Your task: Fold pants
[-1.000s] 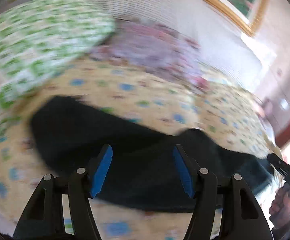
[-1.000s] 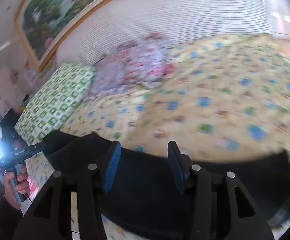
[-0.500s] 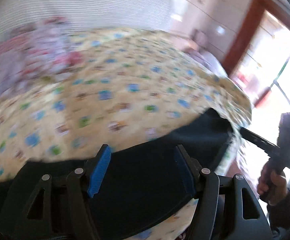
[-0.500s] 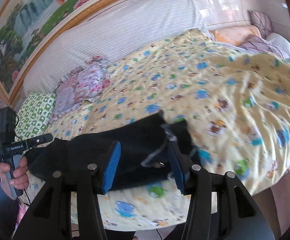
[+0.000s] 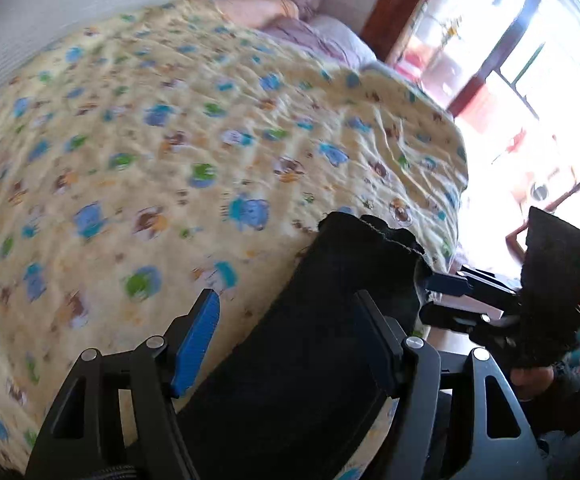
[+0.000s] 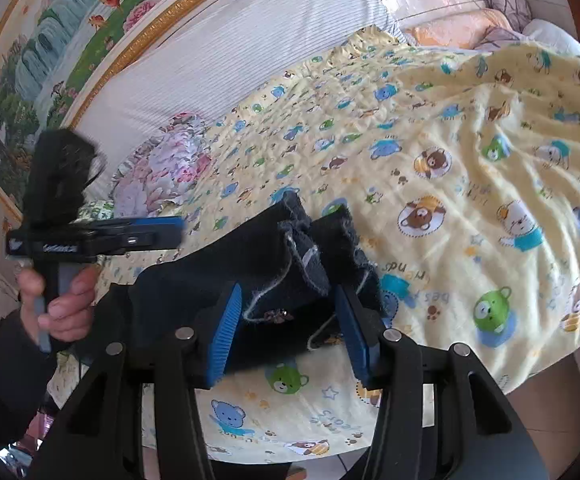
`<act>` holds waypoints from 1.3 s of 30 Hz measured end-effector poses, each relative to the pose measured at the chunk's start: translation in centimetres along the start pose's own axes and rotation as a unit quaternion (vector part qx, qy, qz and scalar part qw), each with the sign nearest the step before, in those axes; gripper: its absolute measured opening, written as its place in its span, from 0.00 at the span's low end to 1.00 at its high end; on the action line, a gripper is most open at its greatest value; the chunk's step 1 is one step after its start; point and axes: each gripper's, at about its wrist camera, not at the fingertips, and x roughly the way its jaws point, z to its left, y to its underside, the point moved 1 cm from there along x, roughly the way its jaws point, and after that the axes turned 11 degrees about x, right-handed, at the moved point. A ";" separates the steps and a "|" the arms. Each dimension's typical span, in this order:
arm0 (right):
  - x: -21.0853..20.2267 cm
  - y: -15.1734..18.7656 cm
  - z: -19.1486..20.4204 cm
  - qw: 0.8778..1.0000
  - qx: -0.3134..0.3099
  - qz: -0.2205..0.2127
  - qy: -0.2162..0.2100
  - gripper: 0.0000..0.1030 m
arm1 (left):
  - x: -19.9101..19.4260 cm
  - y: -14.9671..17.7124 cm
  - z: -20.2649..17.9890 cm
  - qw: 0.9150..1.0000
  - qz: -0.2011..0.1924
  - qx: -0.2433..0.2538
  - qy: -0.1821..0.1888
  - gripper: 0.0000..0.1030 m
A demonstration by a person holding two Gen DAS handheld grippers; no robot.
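The dark pants (image 6: 226,276) lie along the near edge of the bed (image 6: 489,168), doubled into a long strip, cuffs (image 6: 321,240) stacked toward the right so the next fold can go across the length. The right tool (image 6: 286,332) hovers over the cuff end, jaws apart with cloth below them but not pinched. The left tool (image 5: 286,340) stands wide over the strip, also gripping nothing. A floral pillow (image 6: 162,168) sits far left by the headboard (image 6: 218,56).
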 end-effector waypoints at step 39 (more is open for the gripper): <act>-2.5 1.8 -3.5 0.997 0.070 -0.020 -0.026 0.11 | 5.6 -4.6 -6.1 0.981 0.083 0.173 -0.020 0.52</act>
